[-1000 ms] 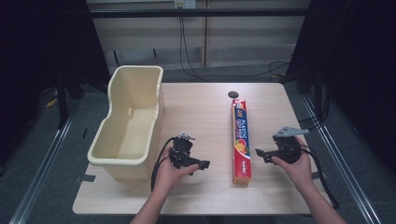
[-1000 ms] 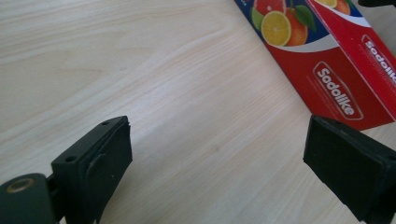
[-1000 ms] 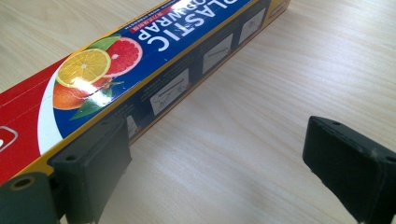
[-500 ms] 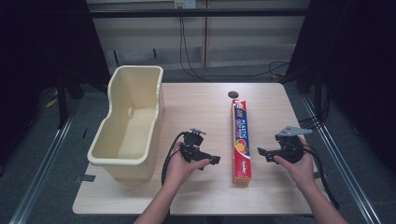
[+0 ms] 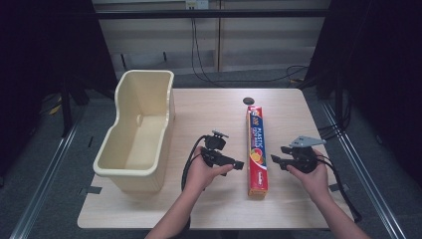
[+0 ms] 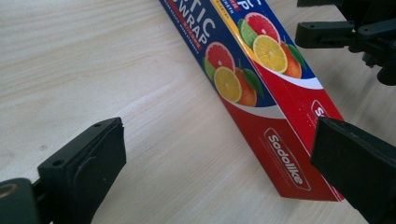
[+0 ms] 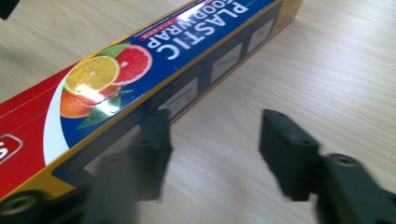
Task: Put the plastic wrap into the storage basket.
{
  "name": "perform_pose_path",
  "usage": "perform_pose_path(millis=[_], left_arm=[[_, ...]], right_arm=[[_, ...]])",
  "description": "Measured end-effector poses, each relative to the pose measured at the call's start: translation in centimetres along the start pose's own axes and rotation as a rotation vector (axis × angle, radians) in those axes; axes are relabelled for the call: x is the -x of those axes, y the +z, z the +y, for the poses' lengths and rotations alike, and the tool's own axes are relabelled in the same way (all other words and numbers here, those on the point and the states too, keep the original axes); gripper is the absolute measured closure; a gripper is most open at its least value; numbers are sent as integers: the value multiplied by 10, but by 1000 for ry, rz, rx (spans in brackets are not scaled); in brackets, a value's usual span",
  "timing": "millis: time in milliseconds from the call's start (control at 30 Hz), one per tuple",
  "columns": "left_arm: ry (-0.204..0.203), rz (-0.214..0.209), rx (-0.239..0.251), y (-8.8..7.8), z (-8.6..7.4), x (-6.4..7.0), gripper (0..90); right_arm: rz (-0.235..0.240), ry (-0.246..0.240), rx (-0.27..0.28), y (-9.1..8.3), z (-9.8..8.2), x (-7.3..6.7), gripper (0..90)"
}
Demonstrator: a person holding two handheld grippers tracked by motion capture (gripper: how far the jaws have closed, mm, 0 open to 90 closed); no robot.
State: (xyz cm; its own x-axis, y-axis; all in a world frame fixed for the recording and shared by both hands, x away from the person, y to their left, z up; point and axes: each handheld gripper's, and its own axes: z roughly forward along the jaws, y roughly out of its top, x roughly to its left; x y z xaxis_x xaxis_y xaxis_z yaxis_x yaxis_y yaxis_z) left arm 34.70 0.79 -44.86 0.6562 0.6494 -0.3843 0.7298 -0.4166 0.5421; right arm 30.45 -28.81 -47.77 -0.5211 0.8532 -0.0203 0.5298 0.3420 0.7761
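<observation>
Two claws, left (image 5: 240,165) and right (image 5: 274,160), flank the plastic wrap box (image 5: 257,149), jaws apart, gripping nothing.

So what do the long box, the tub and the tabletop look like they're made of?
Box: glossy printed cardboard, by its sharp folded edges and the glare on the fruit picture. Tub: cream moulded plastic, going by its smooth rounded walls. Tabletop: pale wood grain, matte; possibly laminate rather than solid wood.
</observation>
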Motion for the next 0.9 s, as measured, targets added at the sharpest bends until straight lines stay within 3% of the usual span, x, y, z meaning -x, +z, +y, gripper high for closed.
perform_pose_path(millis=[33,67,167,200,367,533,800,833,900], left_arm=[[-9,1,11,0,-1,0,32],[13,4,-7,-2,-1,-2,32],[21,0,-19,-2,-3,-4,33],[8,-2,-14,-1,-4,-4,33],[1,-1,-9,1,-6,-6,33],[10,6,-18,0,-7,-6,36],[34,14,-34,-4,-2,-5,40],[17,12,-21,-3,-2,-3,40],[24,21,-26,-3,0,-4,40]], right_arm=[[-1,-7,2,2,0,-1,570],[8,-9,15,4,1,-3,687],[9,-28,6,10,4,-5,862],[14,-23,1,12,4,-6,883],[15,-22,3,21,6,-9,900],[24,-63,4,26,9,-18,900],[106,-45,36,29,10,-30,900],[113,-44,41,30,9,-31,900],[129,-51,43,32,10,-32,900]])
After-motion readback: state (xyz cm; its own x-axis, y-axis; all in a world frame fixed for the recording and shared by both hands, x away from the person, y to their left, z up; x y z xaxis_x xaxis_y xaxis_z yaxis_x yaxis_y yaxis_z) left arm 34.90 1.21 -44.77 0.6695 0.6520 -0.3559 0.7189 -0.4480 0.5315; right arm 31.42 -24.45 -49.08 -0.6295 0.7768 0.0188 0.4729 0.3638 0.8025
